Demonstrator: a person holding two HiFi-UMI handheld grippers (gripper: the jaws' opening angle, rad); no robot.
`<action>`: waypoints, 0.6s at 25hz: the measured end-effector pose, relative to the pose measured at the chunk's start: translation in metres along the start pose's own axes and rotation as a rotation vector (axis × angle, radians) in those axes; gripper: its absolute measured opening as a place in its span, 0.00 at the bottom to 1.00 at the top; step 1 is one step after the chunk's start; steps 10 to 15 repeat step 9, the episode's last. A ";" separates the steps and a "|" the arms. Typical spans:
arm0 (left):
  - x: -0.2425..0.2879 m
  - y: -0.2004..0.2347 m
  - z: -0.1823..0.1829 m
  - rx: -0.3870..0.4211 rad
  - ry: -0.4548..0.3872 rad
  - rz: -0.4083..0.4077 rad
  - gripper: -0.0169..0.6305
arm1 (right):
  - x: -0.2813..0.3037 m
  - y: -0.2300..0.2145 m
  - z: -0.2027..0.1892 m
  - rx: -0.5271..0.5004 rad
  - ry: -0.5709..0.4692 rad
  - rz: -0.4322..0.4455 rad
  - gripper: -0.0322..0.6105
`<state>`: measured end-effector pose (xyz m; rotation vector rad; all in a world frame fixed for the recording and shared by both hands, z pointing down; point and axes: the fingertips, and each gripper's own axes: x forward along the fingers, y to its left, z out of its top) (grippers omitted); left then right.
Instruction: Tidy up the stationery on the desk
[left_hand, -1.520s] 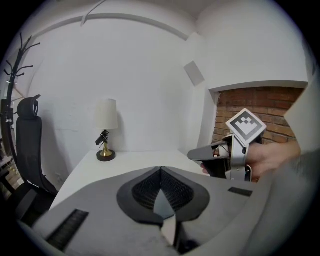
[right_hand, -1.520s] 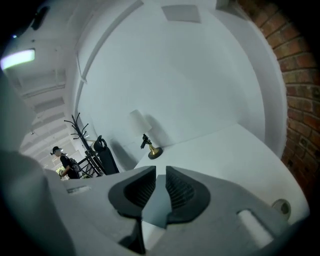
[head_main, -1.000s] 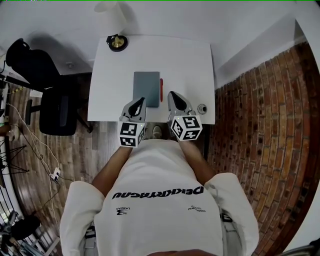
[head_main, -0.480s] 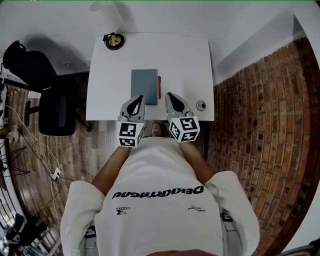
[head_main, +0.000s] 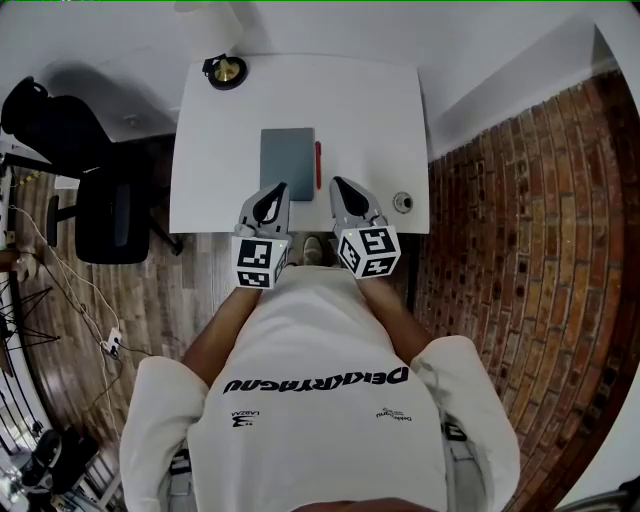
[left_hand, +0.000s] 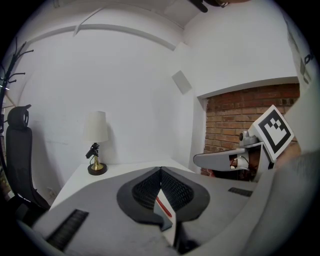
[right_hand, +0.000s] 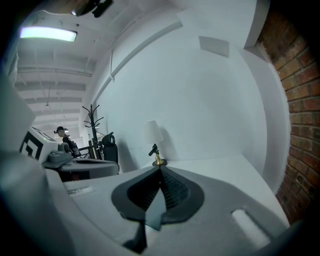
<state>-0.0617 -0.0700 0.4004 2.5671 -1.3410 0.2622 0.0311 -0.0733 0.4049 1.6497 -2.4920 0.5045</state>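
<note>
left gripper (head_main: 281, 188): jaws pressed together, nothing between them. Held over the near edge of the desk (head_main: 390, 120), nose a little downward, aimed at the near end of the notebook.
right gripper (head_main: 336, 183): same, pads fully closed and empty. Level with the left one, aimed just right of the pen.
why held so: my read is a neutral pose. Both tools are parked side by side, clear of the stationery and touching nothing.
notebook (head_main: 287, 163): grey, closed and flat, mid-desk, between the grippers and the far wall.
red pen (head_main: 318, 165): flat on the desk just beside the notebook's right edge. Can't tell whether they touch.
pen axis: long axis runs from the person's side toward the far wall, parallel to the notebook's long edge. Too small to say which end is the tip.
notebook axis: long side runs the same way, squared to the desk edges.
why placed so: pen aligned against the notebook reads as an ordered pair. That fits a desk already tidied, or items laid out waiting to be gathered. The frames don't settle which.
small round object (head_main: 403, 202): near the desk's front right corner, well apart from the pair. Can't identify it.
lamp (head_main: 225, 70): far left corner, upright, out of the work zone.
</note>
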 end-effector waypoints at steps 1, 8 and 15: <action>0.000 0.000 0.000 -0.002 -0.003 0.000 0.02 | 0.000 0.000 0.000 0.000 0.000 0.000 0.05; 0.007 -0.001 0.000 -0.012 0.001 -0.002 0.02 | 0.003 -0.007 -0.002 0.005 0.014 -0.004 0.05; 0.008 -0.002 0.000 -0.013 0.002 -0.001 0.02 | 0.003 -0.008 -0.002 0.006 0.015 -0.003 0.05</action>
